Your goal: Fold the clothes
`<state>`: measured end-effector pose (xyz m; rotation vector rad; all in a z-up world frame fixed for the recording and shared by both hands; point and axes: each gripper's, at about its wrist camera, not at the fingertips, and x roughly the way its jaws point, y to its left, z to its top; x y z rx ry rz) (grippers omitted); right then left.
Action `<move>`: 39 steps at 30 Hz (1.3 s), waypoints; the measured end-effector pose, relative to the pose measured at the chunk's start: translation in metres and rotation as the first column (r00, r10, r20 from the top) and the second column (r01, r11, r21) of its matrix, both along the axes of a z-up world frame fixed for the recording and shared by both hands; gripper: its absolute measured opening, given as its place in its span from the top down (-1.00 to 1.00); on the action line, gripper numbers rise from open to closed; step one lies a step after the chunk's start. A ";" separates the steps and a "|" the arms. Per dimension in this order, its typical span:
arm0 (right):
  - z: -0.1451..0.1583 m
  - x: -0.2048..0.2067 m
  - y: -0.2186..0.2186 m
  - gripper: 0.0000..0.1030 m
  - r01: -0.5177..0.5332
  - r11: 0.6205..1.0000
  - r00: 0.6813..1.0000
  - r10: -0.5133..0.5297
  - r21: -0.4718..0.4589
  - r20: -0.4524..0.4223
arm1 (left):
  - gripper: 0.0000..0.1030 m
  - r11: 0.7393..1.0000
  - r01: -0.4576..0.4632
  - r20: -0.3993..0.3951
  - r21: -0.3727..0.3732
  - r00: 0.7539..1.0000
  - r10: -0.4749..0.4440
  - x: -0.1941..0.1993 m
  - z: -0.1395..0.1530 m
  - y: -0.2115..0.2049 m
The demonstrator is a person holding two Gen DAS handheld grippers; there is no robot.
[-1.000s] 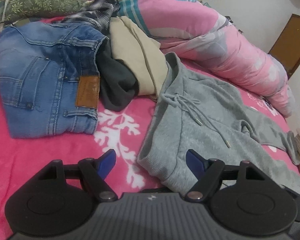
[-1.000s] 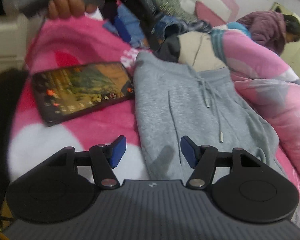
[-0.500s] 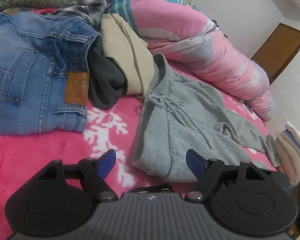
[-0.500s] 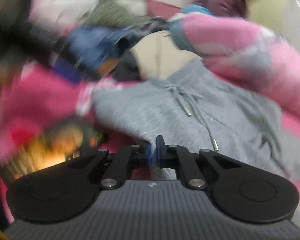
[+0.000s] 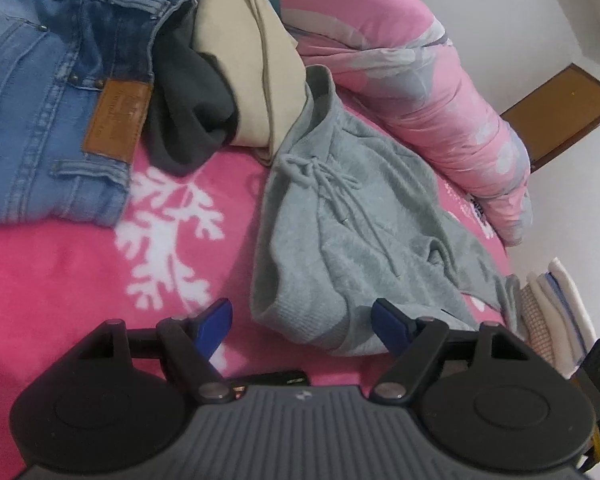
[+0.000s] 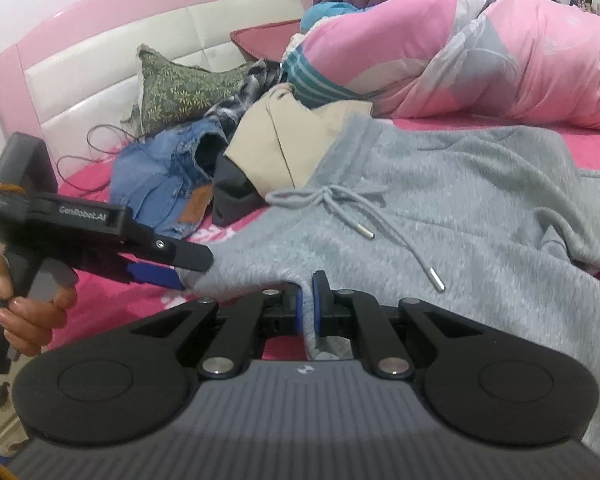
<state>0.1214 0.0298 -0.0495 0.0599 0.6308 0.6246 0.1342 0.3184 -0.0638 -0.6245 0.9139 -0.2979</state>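
Note:
Grey drawstring sweatpants (image 5: 364, 232) lie spread on the pink bed cover (image 5: 60, 272), waistband towards me. My left gripper (image 5: 302, 318) is open, and the near corner of the waistband lies between its blue fingers (image 5: 216, 318). In the right wrist view my right gripper (image 6: 308, 300) is shut on the sweatpants (image 6: 440, 184), pinching the near waistband edge, which bunches up between its pads. The left gripper (image 6: 188, 270), held by a hand (image 6: 24, 312), sits at the left corner of that same edge.
Folded blue jeans (image 5: 48, 92), a dark grey garment (image 5: 184, 120) and a beige one (image 5: 244, 60) lie beyond the sweatpants. A rolled pink quilt (image 5: 412, 64) runs along the far side. Folded cloths (image 5: 556, 312) are stacked at right. A dark phone edge (image 5: 276, 378) shows under my left gripper.
My right gripper went from open to shut and now holds the sweatpants' waistband edge. The left gripper moved in lower and closer to the waistband corner, staying open.

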 end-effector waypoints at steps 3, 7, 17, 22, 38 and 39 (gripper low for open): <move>0.006 0.002 -0.002 0.93 0.003 1.000 1.000 -0.003 0.018 0.015 | -0.41 1.000 0.004 0.001 -0.004 1.000 -0.004 0.004 0.003 -0.007; 0.006 0.003 -0.005 0.93 0.006 1.000 1.000 -0.006 0.023 0.019 | -0.10 1.000 -0.024 -0.025 -0.002 0.999 0.024 0.008 0.000 -0.012; -0.007 -0.046 0.022 0.36 -0.214 0.943 0.947 0.264 -0.256 0.182 | 0.60 0.998 -0.060 -0.010 -0.008 0.998 0.060 0.005 0.009 -0.013; -0.008 -0.050 0.057 -0.11 -0.192 0.894 0.893 0.330 -0.405 0.306 | 0.62 0.999 -0.052 0.013 -0.010 0.999 0.052 0.007 0.019 -0.017; -0.001 0.010 0.046 0.70 -0.112 0.982 0.977 0.137 -0.153 0.164 | -0.35 0.978 -0.079 0.053 -0.194 0.994 0.091 0.002 0.024 0.007; -0.001 0.011 0.042 0.71 -0.108 0.989 0.983 0.122 -0.101 0.140 | -0.43 0.979 -0.069 0.054 -0.192 0.995 0.080 0.004 0.023 0.003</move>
